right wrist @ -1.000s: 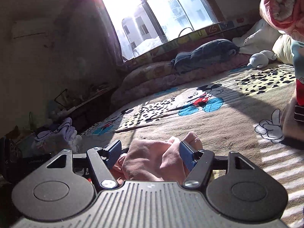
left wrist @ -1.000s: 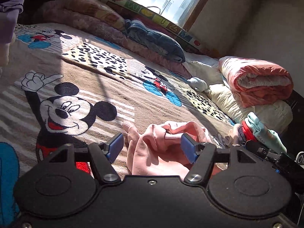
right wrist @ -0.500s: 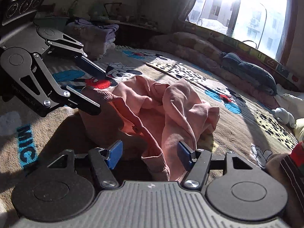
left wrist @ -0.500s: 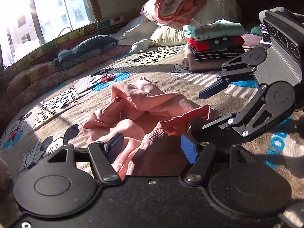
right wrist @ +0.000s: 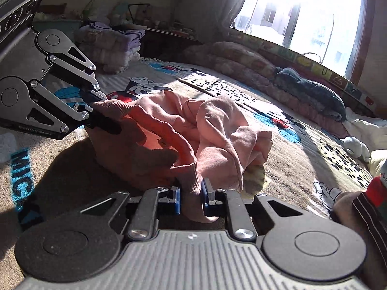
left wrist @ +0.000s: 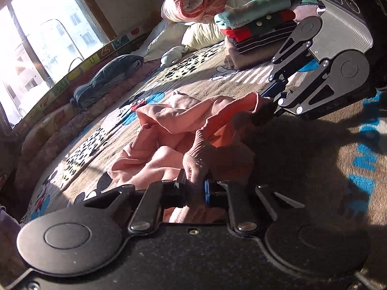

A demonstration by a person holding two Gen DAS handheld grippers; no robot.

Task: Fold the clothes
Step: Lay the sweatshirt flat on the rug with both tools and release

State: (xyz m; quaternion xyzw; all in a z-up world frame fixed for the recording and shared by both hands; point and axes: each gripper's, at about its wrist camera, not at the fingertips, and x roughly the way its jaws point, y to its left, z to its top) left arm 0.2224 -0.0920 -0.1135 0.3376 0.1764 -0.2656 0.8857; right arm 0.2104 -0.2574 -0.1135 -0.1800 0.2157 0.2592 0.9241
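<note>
A crumpled pink garment (left wrist: 174, 130) of soft knit, heaped on the fuzzy cartoon-print blanket (right wrist: 302, 159), is clamped at its ribbed hem (right wrist: 154, 125) by the closed left gripper (left wrist: 194, 191) and the closed right gripper (right wrist: 191, 197), with bare blanket left open toward the window (right wrist: 302, 9).

The left wrist view sits low behind the left claw (left wrist: 194, 191), close over the bed (left wrist: 302, 169), and faces across it toward the right claw (left wrist: 271, 99) and the window (left wrist: 48, 43) at its left. The right wrist view sits equally low behind the right claw (right wrist: 191, 197), facing the opposite way toward the left claw (right wrist: 96, 111). Both share the pink garment (left wrist: 174, 125) between them, the bedspread and the window.
</note>
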